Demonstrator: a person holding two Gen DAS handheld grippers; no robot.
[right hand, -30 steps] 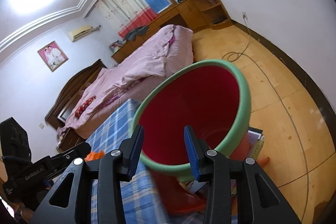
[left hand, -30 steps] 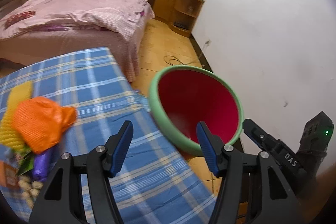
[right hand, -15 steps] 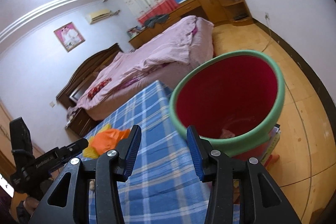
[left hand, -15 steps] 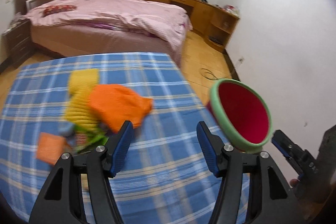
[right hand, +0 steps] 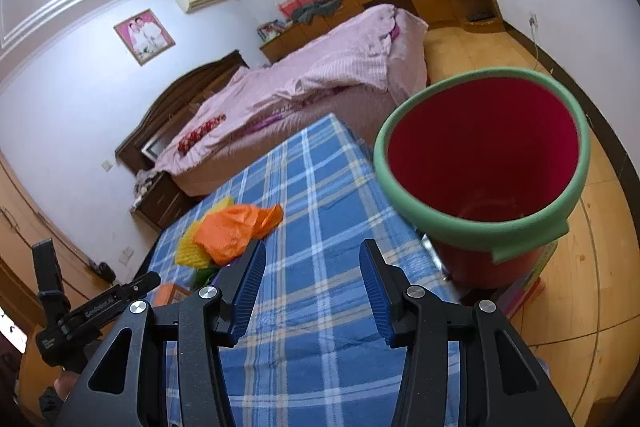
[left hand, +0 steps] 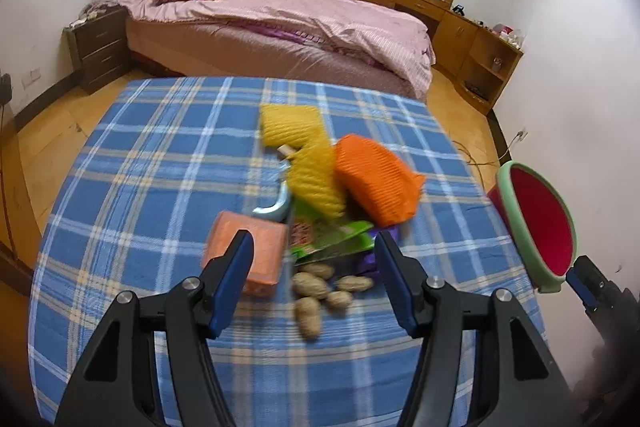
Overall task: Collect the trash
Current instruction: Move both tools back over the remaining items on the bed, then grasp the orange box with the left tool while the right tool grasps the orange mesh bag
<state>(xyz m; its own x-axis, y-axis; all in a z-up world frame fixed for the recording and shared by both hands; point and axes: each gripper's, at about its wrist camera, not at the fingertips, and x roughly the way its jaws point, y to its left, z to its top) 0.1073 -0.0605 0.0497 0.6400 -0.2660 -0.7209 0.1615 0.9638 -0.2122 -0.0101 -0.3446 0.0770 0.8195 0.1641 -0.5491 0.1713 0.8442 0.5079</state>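
Left gripper wide, empty; right gripper opening, empty. Crumpled orange plastic bag, at twelve o'clock, looks light, soft, slippery: pinch a bunched fold.

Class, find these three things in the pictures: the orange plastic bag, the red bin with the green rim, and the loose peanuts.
orange plastic bag (left hand: 376,183): left wrist view, middle of its crumpled body.
red bin (right hand: 480,227): right wrist view, near green rim.
peanuts (left hand: 310,285): left wrist view, one shell in the cluster.

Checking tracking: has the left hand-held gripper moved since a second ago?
Yes. The left hand-held gripper swung away from the red bin to over the trash pile.
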